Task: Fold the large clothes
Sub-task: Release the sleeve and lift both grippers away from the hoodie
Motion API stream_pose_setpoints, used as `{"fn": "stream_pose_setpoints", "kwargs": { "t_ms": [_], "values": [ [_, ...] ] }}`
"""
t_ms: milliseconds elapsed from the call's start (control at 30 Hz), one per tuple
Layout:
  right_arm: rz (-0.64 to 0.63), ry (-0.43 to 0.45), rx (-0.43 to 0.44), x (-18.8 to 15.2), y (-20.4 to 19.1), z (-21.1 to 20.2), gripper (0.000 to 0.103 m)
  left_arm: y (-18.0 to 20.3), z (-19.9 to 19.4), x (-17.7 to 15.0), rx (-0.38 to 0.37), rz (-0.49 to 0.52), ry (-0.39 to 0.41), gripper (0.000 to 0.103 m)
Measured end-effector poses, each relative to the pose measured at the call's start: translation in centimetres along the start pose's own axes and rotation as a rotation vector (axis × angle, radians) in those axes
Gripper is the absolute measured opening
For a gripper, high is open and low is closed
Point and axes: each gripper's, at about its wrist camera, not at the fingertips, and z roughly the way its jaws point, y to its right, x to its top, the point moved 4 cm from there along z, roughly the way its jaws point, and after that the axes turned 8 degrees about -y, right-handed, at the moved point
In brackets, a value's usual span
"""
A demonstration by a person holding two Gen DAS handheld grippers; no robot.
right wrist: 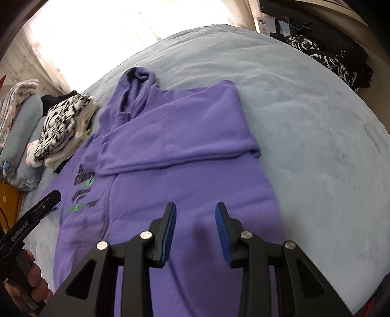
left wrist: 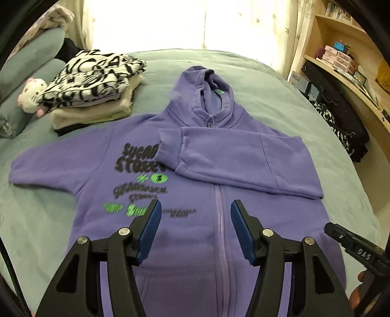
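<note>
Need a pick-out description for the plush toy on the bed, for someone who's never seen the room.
Start at the grey-green bed with the purple hoodie. Beside the hoodie sits a stack of folded clothes. The plush toy is tucked against that stack: small, white, with pink details, unlike the flat fabric around it.

Bed cover (left wrist: pixel 280 97), pale grey-green. Far left on it: stack of folded clothes (left wrist: pixel 97 90), black-and-white patterned piece on top, cream beneath. Plush toy (left wrist: pixel 31 95), white and pink, touching the stack's left side. Pillows (left wrist: pixel 29 65), far left. Curtain (left wrist: pixel 185 22), far. Wooden shelves (left wrist: pixel 341 48), right, holding boxes.
</note>
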Motion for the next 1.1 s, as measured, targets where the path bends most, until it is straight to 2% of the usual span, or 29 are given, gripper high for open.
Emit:
{"fn": "stream_pose_setpoints", "kwargs": {
  "t_ms": [133, 533, 767, 1100],
  "values": [
    [-0.024, 0.0, 0.017, -1.6, -2.1, -1.0, 0.033, -1.0, -2.7, -1.9, 0.002, -0.011, 0.017, 0.066],
    [-0.163, 0.012, 0.007, -4.8, -9.8, -2.8, 0.034, -6.5, -7.1, -4.7, -0.013, -0.074, 0.066, 0.066],
    [-0.253, 0.021, 0.001, -5.5, -15.1, -2.4, 0.034, -11.4, -7.4, -5.0, -0.007, -0.143, 0.071, 0.066],
    [-0.349, 0.021, 0.044, -5.1, -23.5, 0.4, 0.036, -20.0, -5.1, -4.5, 0.0, -0.248, 0.045, 0.066]
  ]
}}
